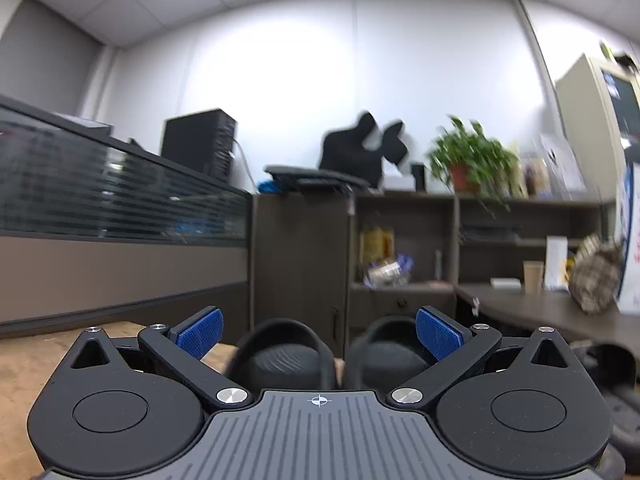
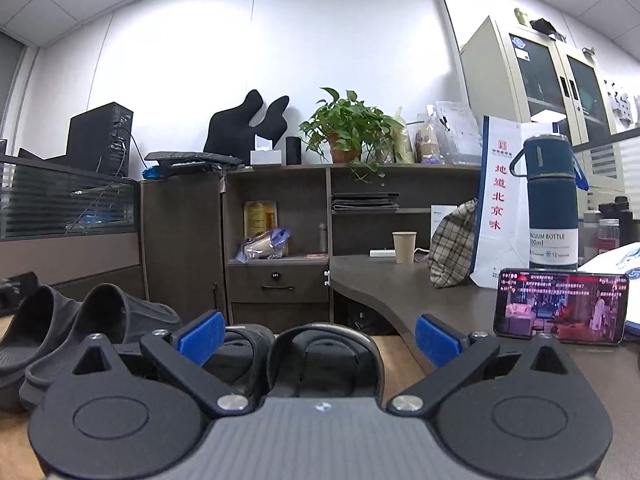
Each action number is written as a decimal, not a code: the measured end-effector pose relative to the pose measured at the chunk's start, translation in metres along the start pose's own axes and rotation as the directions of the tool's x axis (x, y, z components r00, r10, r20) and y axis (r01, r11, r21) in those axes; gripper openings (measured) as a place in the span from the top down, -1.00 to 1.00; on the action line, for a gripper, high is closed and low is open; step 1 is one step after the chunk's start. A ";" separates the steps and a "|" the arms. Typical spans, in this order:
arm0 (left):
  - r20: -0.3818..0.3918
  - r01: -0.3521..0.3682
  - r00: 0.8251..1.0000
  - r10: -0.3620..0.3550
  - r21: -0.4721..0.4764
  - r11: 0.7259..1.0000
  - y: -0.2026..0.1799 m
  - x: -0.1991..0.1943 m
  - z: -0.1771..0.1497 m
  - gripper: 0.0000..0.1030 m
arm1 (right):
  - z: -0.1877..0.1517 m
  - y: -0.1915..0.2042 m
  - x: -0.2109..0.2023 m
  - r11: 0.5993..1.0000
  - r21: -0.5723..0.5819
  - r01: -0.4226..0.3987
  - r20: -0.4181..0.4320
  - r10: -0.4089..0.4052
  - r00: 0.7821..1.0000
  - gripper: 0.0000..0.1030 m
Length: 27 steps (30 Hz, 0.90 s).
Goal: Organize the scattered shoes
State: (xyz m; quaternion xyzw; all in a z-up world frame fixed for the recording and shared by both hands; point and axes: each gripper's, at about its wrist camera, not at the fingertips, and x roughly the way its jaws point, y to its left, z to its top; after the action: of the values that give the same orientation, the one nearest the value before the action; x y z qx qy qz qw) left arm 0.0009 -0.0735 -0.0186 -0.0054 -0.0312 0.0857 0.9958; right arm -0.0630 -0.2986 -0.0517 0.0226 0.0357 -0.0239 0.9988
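Both the left gripper [image 1: 319, 334] and right gripper [image 2: 318, 334] gape wide, empty; centre each low-centre black rubber slipper pair [image 2: 288, 354] squarely between jaws before closing

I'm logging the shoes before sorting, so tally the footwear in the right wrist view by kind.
Closed-toe grey clogs: 2, one beside the other, at the left.
Black strap sandals: 2, one beside the other, between the open jaws of the right gripper.
Total: 4
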 end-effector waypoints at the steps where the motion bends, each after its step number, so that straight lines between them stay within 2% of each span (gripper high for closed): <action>1: 0.009 -0.005 1.000 0.005 0.006 1.000 0.002 -0.002 0.000 -1.00 | 0.000 0.001 0.000 1.000 -0.003 -0.001 -0.001 0.001 1.000 -1.00; 12: -0.022 0.019 1.000 -0.018 0.023 1.000 0.003 0.002 -0.001 -1.00 | -0.002 0.005 -0.002 0.999 -0.031 -0.013 0.008 0.013 1.000 -1.00; 19: 0.019 0.063 0.998 -0.064 0.024 0.998 0.003 -0.005 -0.002 -1.00 | -0.001 0.003 -0.002 1.000 -0.019 -0.013 0.008 0.013 1.000 -1.00; 27: -0.036 0.036 0.999 -0.035 0.030 0.999 0.002 0.004 -0.003 -1.00 | -0.001 0.004 -0.002 0.999 -0.029 -0.017 0.008 0.017 1.000 -1.00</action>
State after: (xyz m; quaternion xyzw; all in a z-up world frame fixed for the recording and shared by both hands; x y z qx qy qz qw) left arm 0.0051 -0.0706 -0.0209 0.0090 -0.0124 0.0686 0.9975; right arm -0.0645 -0.2944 -0.0525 0.0083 0.0316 -0.0149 0.9994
